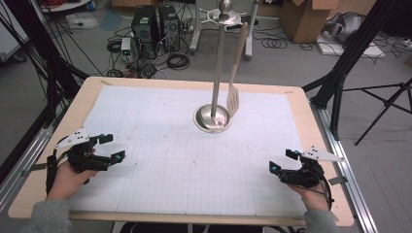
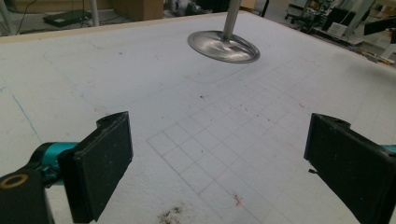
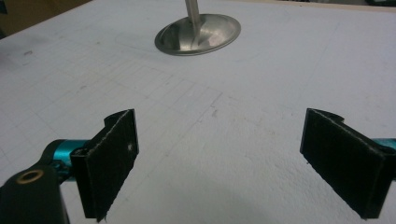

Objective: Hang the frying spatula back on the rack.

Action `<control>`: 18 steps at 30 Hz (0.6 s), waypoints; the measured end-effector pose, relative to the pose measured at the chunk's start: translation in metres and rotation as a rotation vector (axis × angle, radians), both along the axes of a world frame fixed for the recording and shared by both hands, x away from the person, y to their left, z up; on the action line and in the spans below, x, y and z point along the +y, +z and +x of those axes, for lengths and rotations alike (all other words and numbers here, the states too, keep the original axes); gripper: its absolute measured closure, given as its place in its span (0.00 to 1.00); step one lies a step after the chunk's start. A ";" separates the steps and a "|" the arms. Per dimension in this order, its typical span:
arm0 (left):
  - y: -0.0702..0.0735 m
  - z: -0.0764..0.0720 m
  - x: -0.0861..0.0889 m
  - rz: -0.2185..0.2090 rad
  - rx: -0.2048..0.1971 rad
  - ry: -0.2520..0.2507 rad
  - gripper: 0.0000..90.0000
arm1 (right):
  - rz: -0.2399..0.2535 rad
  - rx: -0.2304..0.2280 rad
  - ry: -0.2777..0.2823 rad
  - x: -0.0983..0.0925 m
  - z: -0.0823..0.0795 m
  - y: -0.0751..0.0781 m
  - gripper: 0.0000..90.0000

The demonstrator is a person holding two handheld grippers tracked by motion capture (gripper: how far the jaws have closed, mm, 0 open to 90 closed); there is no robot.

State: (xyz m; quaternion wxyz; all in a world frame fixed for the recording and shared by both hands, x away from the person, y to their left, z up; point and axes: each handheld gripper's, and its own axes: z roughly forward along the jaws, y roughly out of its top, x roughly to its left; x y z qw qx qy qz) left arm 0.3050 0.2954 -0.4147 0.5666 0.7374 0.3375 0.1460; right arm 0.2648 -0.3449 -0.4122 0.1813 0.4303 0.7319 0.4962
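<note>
A metal utensil stand [image 1: 212,118] with a round base and tall pole rises at the middle back of the white gridded mat [image 1: 160,160]. A slotted spatula [image 1: 233,97] with a pale handle hangs from the stand's top hooks, its blade beside the base. My left gripper [image 1: 110,147] rests at the mat's left edge, open, nothing between its jaws. My right gripper [image 1: 283,160] sits at the mat's right edge, open and empty too. The stand base [image 2: 224,46] lies far ahead of the left gripper [image 2: 217,163]; the same base [image 3: 198,35] is ahead of the right gripper [image 3: 219,163].
The mat covers a wooden table [image 1: 97,82] with metal rails along its sides. Behind the table the floor holds computer towers [image 1: 155,29], cables, cardboard boxes [image 1: 306,17] and black tripod legs [image 1: 350,63].
</note>
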 end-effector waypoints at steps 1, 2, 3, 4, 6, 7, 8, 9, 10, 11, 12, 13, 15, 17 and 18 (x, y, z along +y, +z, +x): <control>0.000 0.000 0.000 0.000 0.000 -0.001 0.09 | 0.005 -0.001 0.000 -0.001 -0.002 0.000 0.12; 0.000 0.000 0.000 -0.002 -0.001 0.000 0.09 | 0.007 -0.008 0.000 -0.002 -0.004 -0.001 0.12; 0.000 -0.001 0.001 0.000 -0.003 -0.001 0.09 | 0.018 0.004 -0.005 -0.002 -0.007 -0.001 0.12; 0.001 -0.001 0.001 -0.006 -0.003 0.002 0.09 | 0.015 -0.003 -0.004 -0.003 -0.008 -0.002 0.12; 0.001 -0.002 0.002 -0.008 -0.007 0.004 0.09 | 0.017 -0.004 -0.010 -0.004 -0.014 -0.003 0.12; 0.002 -0.002 0.003 -0.008 -0.011 0.008 0.09 | 0.016 -0.008 -0.012 -0.005 -0.015 -0.003 0.12; 0.002 -0.003 0.003 -0.014 -0.010 0.008 0.09 | 0.014 -0.023 -0.012 -0.006 -0.018 -0.003 0.12; 0.002 -0.003 0.004 -0.011 -0.015 0.008 0.09 | 0.018 -0.027 -0.017 -0.007 -0.020 -0.003 0.12; 0.002 -0.004 0.004 -0.015 -0.013 0.012 0.09 | 0.024 -0.030 -0.020 -0.009 -0.022 -0.003 0.12; 0.002 -0.004 0.004 -0.020 -0.015 0.012 0.09 | 0.032 -0.039 -0.027 -0.012 -0.024 -0.003 0.12; 0.002 -0.005 0.004 -0.019 -0.018 0.014 0.09 | 0.046 -0.045 -0.036 -0.014 -0.026 -0.002 0.12; 0.002 -0.005 0.005 -0.019 -0.019 0.017 0.09 | 0.053 -0.053 -0.044 -0.017 -0.028 -0.002 0.12; 0.002 -0.006 0.005 -0.017 -0.023 0.016 0.09 | 0.067 -0.065 -0.056 -0.022 -0.031 -0.002 0.12; 0.002 -0.007 0.004 -0.015 -0.022 0.018 0.09 | 0.077 -0.078 -0.071 -0.027 -0.033 -0.002 0.12; 0.002 -0.007 0.004 -0.016 -0.020 0.017 0.09 | 0.085 -0.083 -0.077 -0.030 -0.034 -0.003 0.12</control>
